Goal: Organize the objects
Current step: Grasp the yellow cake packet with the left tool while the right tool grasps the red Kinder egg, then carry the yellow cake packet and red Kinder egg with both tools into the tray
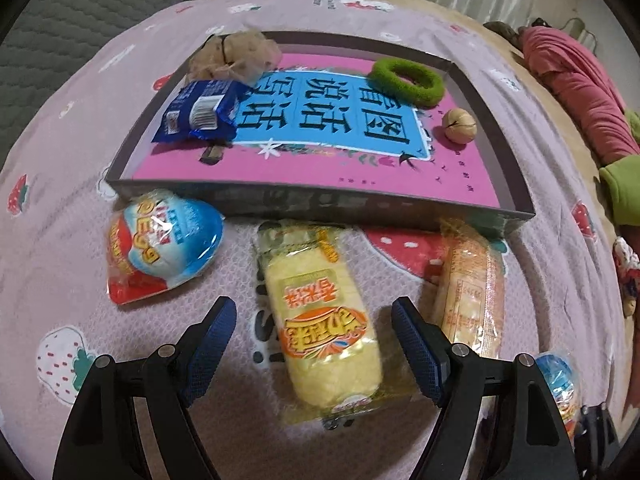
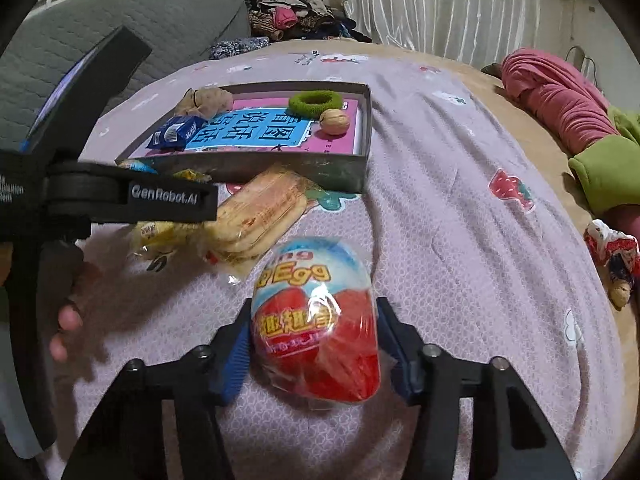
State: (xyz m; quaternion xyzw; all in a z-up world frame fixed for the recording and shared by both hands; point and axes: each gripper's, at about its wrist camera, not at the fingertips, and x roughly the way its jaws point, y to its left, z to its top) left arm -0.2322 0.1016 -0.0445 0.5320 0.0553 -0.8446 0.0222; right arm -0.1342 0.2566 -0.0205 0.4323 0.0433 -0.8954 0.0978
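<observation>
My left gripper (image 1: 316, 340) is open and points down over a yellow snack pack (image 1: 320, 320) on the bedspread. The pack lies between the blue pads with a gap on each side. My right gripper (image 2: 314, 350) is shut on a blue and red toy egg pack (image 2: 316, 320), with a pad against each side. A second egg pack (image 1: 164, 244) lies left of the yellow pack, and an orange wrapped pack (image 1: 472, 288) lies to its right. Behind them stands a shallow grey box (image 1: 360, 204) that holds a pink book, a blue packet (image 1: 200, 110), a green hair ring (image 1: 406, 80), a walnut (image 1: 459, 125) and a brown pouch (image 1: 236, 54).
Everything rests on a pink strawberry-print bedspread (image 2: 460, 240). Rolled pink and green clothes (image 2: 560, 100) lie at the right edge, with a small red and white item (image 2: 612, 252) nearer. A grey quilted headboard (image 2: 160, 20) and piled clothes stand behind. A hand (image 2: 64, 320) holds the left tool.
</observation>
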